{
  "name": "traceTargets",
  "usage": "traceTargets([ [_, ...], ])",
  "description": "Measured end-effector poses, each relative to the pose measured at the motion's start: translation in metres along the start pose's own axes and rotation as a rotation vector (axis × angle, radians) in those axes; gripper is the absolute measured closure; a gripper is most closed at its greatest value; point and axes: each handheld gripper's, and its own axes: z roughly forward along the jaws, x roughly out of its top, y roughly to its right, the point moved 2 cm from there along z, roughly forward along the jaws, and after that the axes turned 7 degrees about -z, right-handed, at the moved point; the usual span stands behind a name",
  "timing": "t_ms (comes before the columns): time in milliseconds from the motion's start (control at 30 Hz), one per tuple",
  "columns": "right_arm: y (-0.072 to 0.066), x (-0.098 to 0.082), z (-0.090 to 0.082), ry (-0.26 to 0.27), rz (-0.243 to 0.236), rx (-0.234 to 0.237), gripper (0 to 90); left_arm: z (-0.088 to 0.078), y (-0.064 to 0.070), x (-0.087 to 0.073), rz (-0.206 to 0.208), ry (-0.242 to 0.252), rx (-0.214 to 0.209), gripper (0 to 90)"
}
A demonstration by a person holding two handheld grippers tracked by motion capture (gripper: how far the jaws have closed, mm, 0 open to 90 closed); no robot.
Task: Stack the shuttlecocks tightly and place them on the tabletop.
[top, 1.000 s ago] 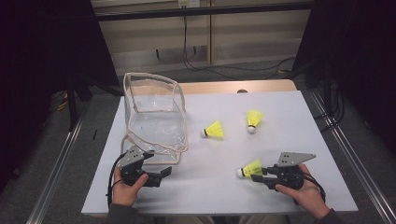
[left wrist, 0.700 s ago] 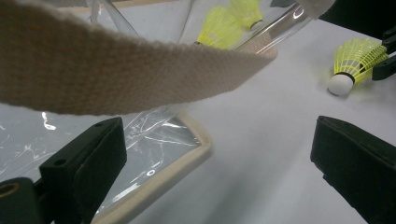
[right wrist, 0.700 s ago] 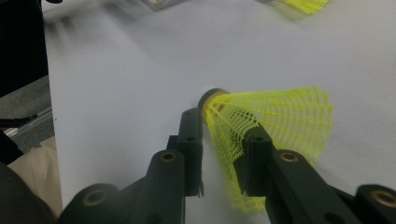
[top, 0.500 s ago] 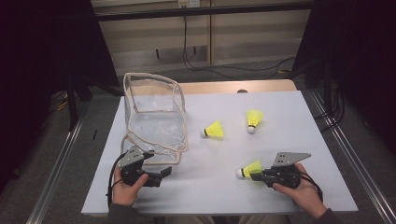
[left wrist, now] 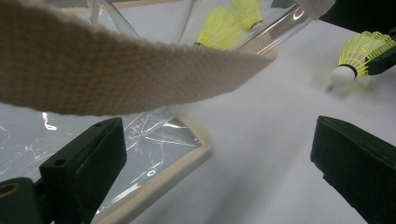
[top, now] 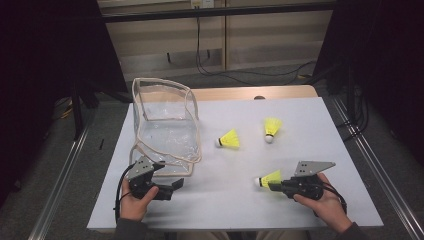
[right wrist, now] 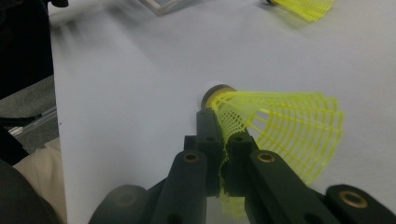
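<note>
My left gripper at table's near left, jaws wide, nothing between, tips just beside clear pouch with beige webbing trim; its strap crosses left gripper view. Mid-table: two loose yellow shuttlecocks, one on its side near pouch, other farther right. Near right: my right gripper, jaws just closed, pinching mesh skirt of third shuttlecock, white cork pointing left, resting on white tabletop. Open surface between it and pouch.
</note>
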Motion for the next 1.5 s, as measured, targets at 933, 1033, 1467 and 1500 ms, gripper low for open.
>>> traceTargets([
  [933,0.017,0.024,-0.005,0.074,0.008,-0.037,87.7,-0.001,0.0,0.001,0.006,0.003,-0.005,3.6],
  [1033,0.018,0.026,-0.003,0.076,0.007,-0.038,87.7,-0.001,0.001,0.001,0.006,0.003,-0.005,3.6],
  [1467,0.021,0.032,0.003,0.081,0.01,-0.042,87.7,-0.002,0.001,0.001,0.004,0.005,-0.004,3.6],
  [1500,0.022,0.032,0.003,0.081,0.005,-0.042,87.8,-0.002,0.001,0.001,0.005,0.005,-0.004,3.6],
])
